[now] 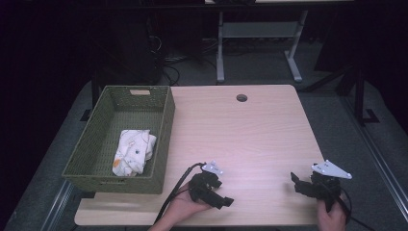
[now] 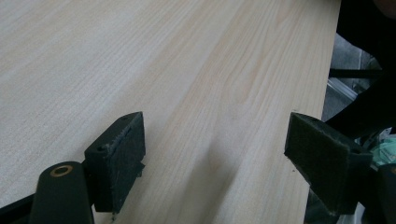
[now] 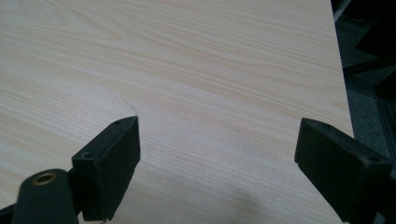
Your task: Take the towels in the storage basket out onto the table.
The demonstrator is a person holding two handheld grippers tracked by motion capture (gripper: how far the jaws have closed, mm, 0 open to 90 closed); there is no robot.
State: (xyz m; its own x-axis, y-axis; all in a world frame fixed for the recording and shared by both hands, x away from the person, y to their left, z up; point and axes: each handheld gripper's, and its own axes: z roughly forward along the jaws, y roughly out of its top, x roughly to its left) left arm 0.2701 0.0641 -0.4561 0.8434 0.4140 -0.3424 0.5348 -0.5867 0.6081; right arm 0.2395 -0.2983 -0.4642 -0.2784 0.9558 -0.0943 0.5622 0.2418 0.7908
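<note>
Your grippers rest wide open and empty on bare table (image 1: 250,130).
Left gripper (image 1: 222,195) and right gripper (image 1: 300,185) hold nothing; the green woven basket (image 1: 166,139), well apart, holds what looks like a crumpled cloth (image 1: 132,151).

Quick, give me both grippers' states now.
Left gripper: open, holding nothing, over bare table.
Right gripper: open, holding nothing, over bare table.

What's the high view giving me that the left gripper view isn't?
High view alone: the green basket at the table's left with a white cloth inside, the round hole near the far edge, both hands, and the right gripper. Left gripper view alone: a close look at the left gripper, jaws wide apart with nothing between them. Both share the bare wooden table.
</note>
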